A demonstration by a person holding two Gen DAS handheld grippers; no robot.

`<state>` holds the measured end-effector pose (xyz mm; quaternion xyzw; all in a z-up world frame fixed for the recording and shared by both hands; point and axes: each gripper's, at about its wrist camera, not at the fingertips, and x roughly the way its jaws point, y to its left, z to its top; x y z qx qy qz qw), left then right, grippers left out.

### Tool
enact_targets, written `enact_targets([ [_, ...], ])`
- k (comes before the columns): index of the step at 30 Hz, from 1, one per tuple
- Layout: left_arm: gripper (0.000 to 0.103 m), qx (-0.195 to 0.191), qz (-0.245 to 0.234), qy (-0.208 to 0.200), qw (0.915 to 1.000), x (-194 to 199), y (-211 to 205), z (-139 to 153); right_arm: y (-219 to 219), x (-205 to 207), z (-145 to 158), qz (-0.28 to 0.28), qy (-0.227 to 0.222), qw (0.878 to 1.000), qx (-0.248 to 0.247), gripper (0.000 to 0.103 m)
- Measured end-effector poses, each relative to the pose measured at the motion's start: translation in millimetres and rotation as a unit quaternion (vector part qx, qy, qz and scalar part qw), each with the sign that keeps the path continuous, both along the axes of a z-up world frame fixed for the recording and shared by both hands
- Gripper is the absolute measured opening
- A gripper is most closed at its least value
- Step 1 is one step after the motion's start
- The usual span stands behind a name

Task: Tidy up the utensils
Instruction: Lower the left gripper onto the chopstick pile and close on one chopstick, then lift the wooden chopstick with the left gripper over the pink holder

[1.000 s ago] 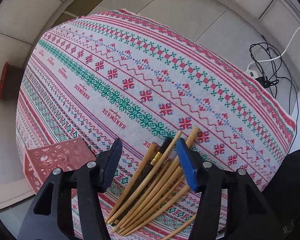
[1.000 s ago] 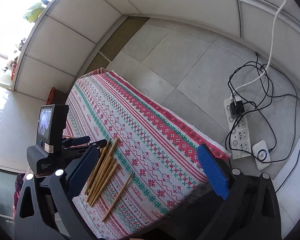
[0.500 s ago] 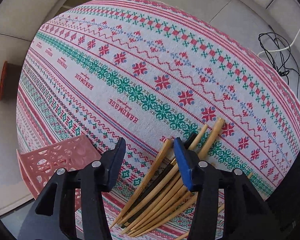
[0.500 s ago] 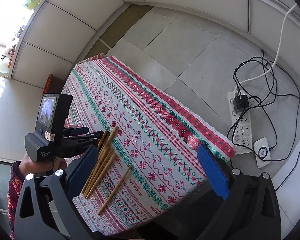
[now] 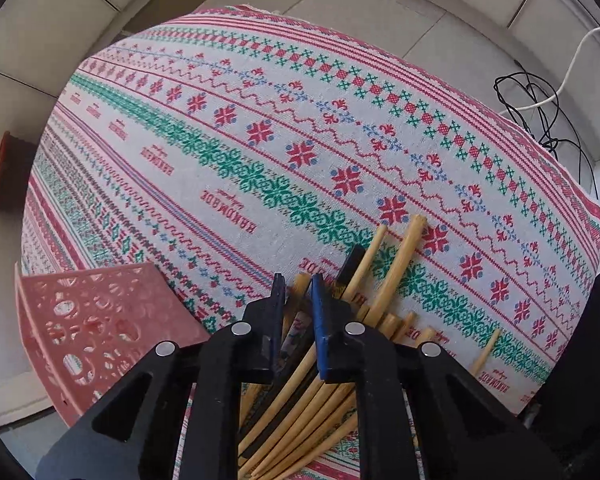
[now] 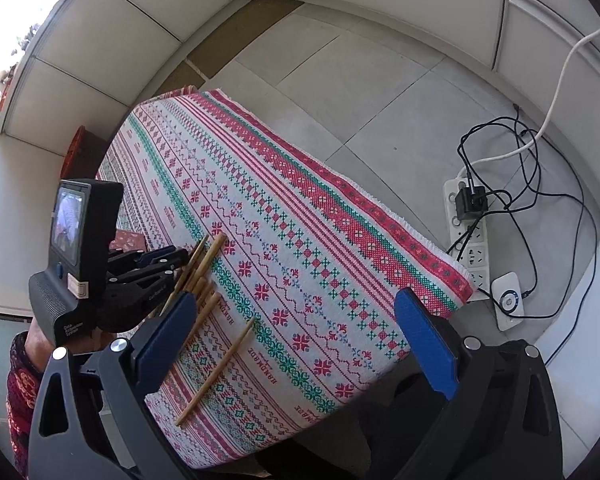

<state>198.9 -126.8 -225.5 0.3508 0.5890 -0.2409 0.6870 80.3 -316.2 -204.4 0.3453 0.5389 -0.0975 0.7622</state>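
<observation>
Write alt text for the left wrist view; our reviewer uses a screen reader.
The left gripper, black with blue pads, has just closed on one bamboo chopstick from a fanned pile of chopsticks on an embroidered red-and-green tablecloth. A pink perforated plastic basket stands at lower left.

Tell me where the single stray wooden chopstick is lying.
In the right wrist view, the single light wooden chopstick lies alone on the patterned woven tablecloth, near its close edge, apart and to the right of the bundle of wooden chopsticks.

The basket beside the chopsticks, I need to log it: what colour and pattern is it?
The basket is pink plastic with perforated cut-out holes, clearest in the left wrist view.
</observation>
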Motion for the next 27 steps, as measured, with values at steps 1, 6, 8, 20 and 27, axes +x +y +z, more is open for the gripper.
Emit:
enact_targets([
  [1,0.012,-0.014,0.002,-0.008,0.9999,-6,7,9,6,2,-1,0.003,0.009,1.000,-0.007,0.096],
  [6,0.011,-0.091,0.003,-0.073,0.9932,-42,43,76,30,14,-18,-0.001,0.059,0.998,-0.010,0.093],
  [8,0.011,-0.117,0.001,-0.100,0.9881,-60,59,99,40,19,-28,-0.007,0.083,0.997,-0.003,0.086],
  [20,0.008,-0.208,0.059,-0.226,0.9499,-114,146,168,109,47,-67,-0.060,0.208,0.975,-0.056,0.064],
  [27,0.008,-0.250,0.104,-0.245,0.9312,-124,177,181,124,50,-60,-0.100,0.197,0.971,-0.091,0.010],
])
